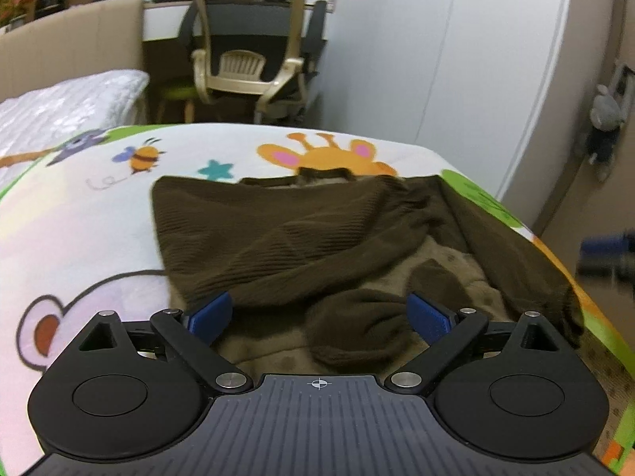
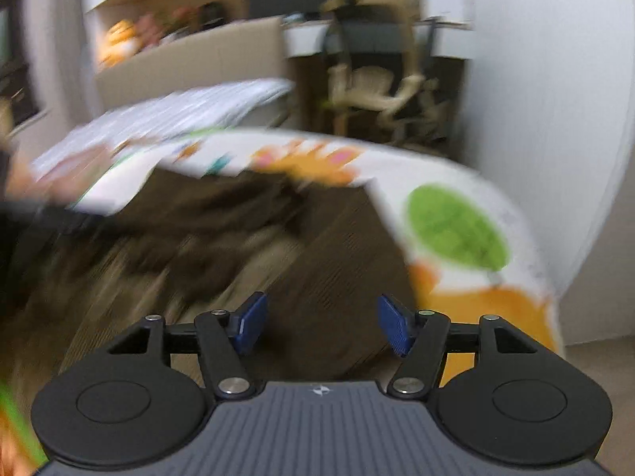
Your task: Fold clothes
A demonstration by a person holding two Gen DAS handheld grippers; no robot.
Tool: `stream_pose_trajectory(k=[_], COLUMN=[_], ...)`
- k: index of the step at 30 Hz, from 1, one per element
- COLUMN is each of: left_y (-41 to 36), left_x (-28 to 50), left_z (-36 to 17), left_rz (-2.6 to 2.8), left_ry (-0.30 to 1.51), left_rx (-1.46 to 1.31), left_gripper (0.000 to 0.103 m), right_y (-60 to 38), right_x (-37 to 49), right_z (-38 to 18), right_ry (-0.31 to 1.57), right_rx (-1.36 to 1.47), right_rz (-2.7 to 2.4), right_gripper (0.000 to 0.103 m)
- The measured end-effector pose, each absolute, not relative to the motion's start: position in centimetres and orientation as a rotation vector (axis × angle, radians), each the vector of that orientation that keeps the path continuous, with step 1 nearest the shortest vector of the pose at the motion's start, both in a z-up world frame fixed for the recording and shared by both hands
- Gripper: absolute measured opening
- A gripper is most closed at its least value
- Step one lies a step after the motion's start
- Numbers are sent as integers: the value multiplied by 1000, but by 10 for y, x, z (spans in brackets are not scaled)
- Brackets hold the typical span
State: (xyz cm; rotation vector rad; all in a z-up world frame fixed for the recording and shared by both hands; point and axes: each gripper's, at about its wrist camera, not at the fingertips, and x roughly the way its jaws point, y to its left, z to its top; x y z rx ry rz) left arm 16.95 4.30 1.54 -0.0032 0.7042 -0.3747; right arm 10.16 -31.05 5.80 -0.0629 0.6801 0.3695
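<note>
While the brown sweater (image 1: 301, 238) lies half-folded near the bed's (image 1: 79, 218) right edge, the left gripper (image 1: 317, 317) and right gripper (image 2: 321, 325) hover empty, jaws wide, and a hasty grab could drag its overhanging sleeve (image 1: 535, 277) floorward, though clear blanket remains to the sweater's left.

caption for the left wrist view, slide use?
Left gripper with jaws open over a brown garment on a cartoon-print blanket.

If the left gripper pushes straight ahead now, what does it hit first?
Most likely the dark brown sweater's sleeve cuff, which lies bunched between the open left gripper fingers, right in front. Depth is hard to judge through the fisheye.
</note>
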Motion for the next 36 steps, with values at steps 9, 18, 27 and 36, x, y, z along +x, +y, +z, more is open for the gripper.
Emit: stream_pose_trajectory(k=[9,18,27,36], left_y=[56,97,111,105], left_x=[156,159,158,204], left_z=[29,23,24,9], left_rz=[-363,-349,-387,-390], left_ry=[669,678,688,781], left_rx=[0,-132,-197,-380], left_gripper=[99,99,99,98], right_y=[-261,-180,-75,-176], right_x=[125,218,245,236], right_z=[44,180,161,156], right_ry=[672,401,491,394], right_rx=[-275,-110,-55,23], right_rz=[407,530,785,609], right_gripper=[5,5,49,74])
